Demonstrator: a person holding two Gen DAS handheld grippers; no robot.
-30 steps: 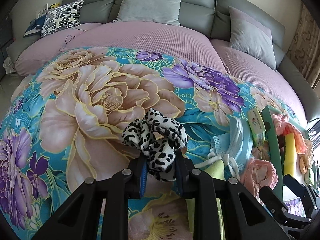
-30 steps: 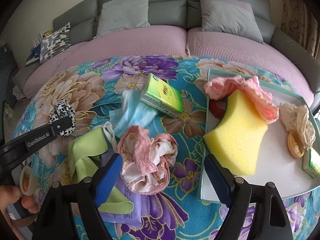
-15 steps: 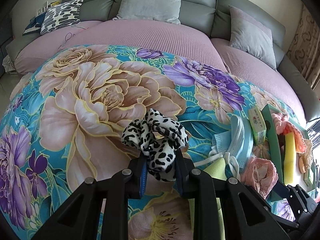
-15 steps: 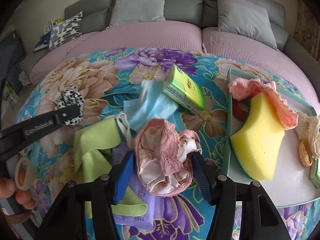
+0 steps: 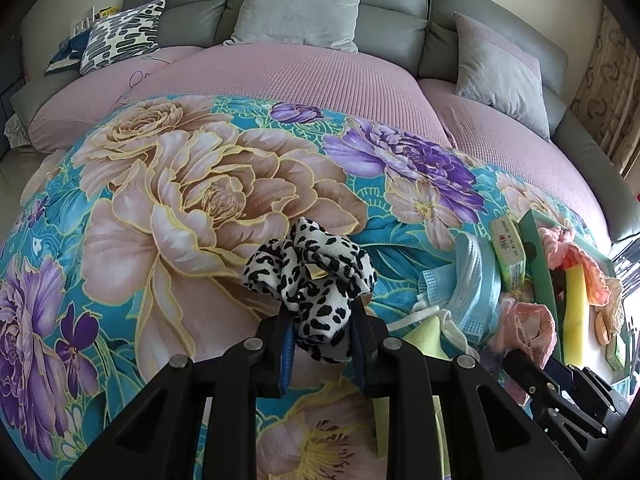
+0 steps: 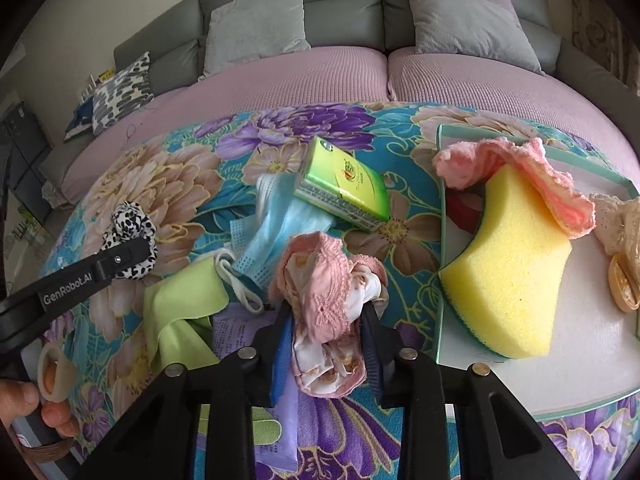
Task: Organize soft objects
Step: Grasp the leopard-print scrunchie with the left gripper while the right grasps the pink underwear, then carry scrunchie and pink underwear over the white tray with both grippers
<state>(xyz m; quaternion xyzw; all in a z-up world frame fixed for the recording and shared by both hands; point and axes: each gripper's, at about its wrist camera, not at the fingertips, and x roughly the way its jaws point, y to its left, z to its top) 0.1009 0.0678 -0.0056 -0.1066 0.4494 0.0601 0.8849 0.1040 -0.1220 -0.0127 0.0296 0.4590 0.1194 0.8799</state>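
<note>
My left gripper (image 5: pixel 320 320) is shut on a black-and-white leopard scrunchie (image 5: pixel 310 272) and holds it above the floral blanket; it also shows at the left of the right wrist view (image 6: pixel 128 236). My right gripper (image 6: pixel 326 320) is shut on a bunched pink lace cloth (image 6: pixel 324 292), which also shows in the left wrist view (image 5: pixel 524 324). A green-rimmed white tray (image 6: pixel 600 344) at the right holds a yellow sponge (image 6: pixel 508 276), a pink knitted piece (image 6: pixel 520 172) and a cream lace item (image 6: pixel 620 220).
On the blanket lie a blue face mask (image 6: pixel 276 224), a green tissue pack (image 6: pixel 344 184), a lime green cloth (image 6: pixel 180 304) and a purple packet (image 6: pixel 240 332). A grey sofa with cushions (image 5: pixel 300 4) curves behind the pink bed.
My right gripper moved forward around the pink lace cloth and closed on it. My left gripper kept holding the scrunchie with little movement.
</note>
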